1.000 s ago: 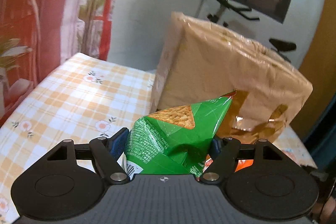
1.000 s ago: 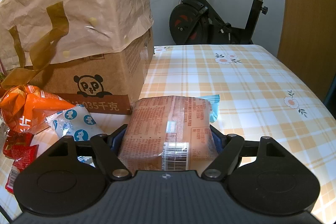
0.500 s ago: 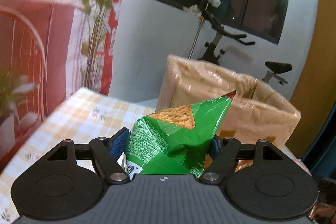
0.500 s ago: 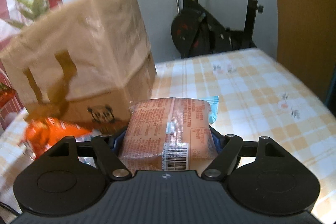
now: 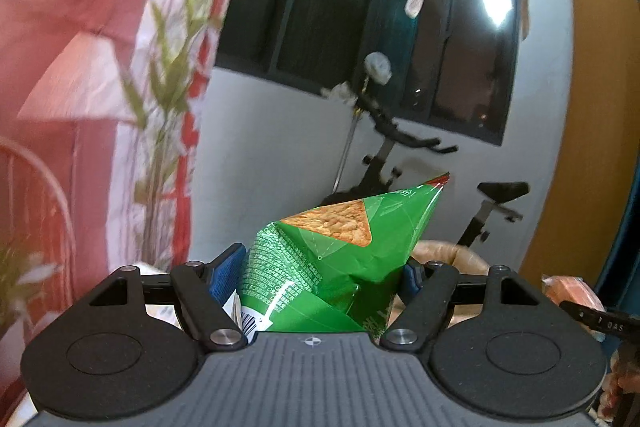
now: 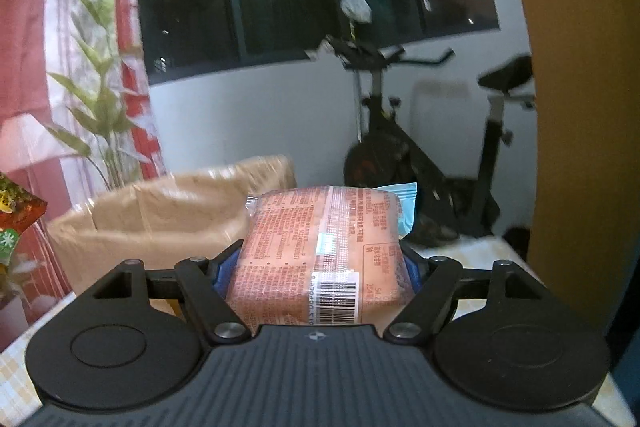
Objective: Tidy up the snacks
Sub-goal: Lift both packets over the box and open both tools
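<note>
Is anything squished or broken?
Yes: the green crinkly chip bag is dented where the left gripper pinches it. The orange wrapped snack pack in the right gripper looks fine.

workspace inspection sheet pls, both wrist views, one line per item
surface: checked tablecloth, only edges showing
job's things: green snack bag; orange packet; open cardboard box below and beyond
clutter: red and green wrapper at the left edge
grippers: left gripper shut on green snack bag; right gripper shut on orange packet
cables: nothing seen
surroundings: exercise bike, dark window, curtain, plant
</note>
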`<state>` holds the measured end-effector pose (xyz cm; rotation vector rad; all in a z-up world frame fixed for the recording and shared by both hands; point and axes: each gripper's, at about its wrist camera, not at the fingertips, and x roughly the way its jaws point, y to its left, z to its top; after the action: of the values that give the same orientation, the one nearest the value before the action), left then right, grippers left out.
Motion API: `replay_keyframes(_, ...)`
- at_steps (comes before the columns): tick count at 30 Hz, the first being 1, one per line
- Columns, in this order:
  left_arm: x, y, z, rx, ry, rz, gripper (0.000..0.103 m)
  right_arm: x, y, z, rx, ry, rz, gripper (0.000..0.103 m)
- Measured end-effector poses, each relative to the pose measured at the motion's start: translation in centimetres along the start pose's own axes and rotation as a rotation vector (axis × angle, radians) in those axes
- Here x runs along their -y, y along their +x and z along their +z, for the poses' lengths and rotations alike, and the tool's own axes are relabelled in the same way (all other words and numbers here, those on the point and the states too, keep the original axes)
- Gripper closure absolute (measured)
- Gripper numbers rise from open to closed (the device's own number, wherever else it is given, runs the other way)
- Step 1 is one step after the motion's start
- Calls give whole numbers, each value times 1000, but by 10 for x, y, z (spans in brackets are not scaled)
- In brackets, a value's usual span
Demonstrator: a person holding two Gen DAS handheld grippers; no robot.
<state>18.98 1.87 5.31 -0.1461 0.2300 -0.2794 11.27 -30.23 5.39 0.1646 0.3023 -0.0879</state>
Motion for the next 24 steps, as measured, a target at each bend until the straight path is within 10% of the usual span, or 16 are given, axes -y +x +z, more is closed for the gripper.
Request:
replay_keyframes(12,49,92,33,-42,7,-176,25,-60,52,65,60,-128,184,27)
replay_keyframes(24,51,164,-1,-215,50,-144,21,-105,136,48,-132,-191,249,27)
